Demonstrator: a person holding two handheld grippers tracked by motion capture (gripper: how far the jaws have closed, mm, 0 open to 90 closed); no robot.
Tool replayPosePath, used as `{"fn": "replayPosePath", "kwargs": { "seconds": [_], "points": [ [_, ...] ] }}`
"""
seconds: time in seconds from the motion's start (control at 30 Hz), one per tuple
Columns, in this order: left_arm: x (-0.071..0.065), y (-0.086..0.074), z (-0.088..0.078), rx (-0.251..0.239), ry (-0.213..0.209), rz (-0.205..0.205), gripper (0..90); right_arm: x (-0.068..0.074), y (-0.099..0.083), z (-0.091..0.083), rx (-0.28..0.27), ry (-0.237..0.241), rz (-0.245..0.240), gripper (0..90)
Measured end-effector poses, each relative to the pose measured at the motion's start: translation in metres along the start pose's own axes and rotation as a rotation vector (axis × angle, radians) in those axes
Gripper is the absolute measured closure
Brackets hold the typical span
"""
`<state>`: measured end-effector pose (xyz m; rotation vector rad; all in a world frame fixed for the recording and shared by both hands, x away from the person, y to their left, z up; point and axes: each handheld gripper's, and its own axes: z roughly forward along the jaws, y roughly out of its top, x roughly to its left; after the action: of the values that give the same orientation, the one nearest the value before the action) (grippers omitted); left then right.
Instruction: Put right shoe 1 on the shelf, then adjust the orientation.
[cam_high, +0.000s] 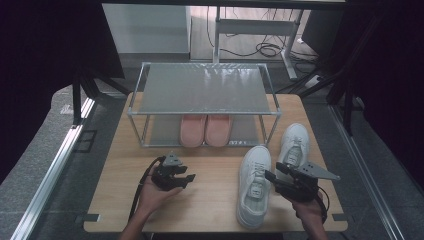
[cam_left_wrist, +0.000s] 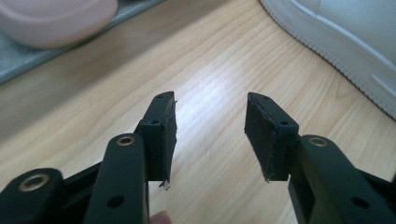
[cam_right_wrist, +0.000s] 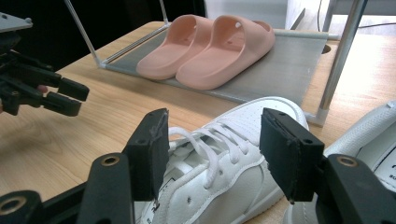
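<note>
Two white sneakers stand on the wooden table (cam_high: 210, 200), one (cam_high: 254, 187) near the front and the other (cam_high: 294, 142) to its right. My right gripper (cam_high: 272, 171) hovers over the near sneaker's (cam_right_wrist: 219, 186) laces; its jaws (cam_right_wrist: 215, 149) stand open and do not touch it. My left gripper (cam_high: 187, 179) is left of the sneakers, low over bare wood, pointing right. It is open (cam_left_wrist: 210, 126) with nothing between its pads. A pair of pink slippers (cam_high: 205, 130) lies on the lower shelf of a metal rack (cam_high: 202, 90).
The rack's top shelf is bare, and its right front post (cam_right_wrist: 336, 60) stands close behind the sneakers. The second sneaker (cam_right_wrist: 369, 135) is just right of my right gripper. A sneaker sole (cam_left_wrist: 345, 42) lies ahead of my left gripper. Free wood lies at the table's front left.
</note>
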<state>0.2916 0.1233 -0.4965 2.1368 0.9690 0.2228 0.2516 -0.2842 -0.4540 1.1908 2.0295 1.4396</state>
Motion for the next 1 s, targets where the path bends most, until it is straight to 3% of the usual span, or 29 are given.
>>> {"fn": "replayPosePath", "kwargs": {
  "seconds": [0.43,0.73,1.0],
  "points": [
    [0.008,-0.01,-0.017,-0.02,0.029,-0.024,50.7,-0.006,0.0,-0.001,0.01,0.016,0.011,51.0],
    [0.012,-0.012,-0.023,-0.028,0.036,-0.039,50.0,-0.008,0.001,0.006,0.052,0.025,0.0,64.0],
    [0.017,-0.011,-0.028,-0.035,0.04,-0.048,50.0,-0.013,0.0,0.003,0.09,0.003,0.0,75.4]
  ]
}}
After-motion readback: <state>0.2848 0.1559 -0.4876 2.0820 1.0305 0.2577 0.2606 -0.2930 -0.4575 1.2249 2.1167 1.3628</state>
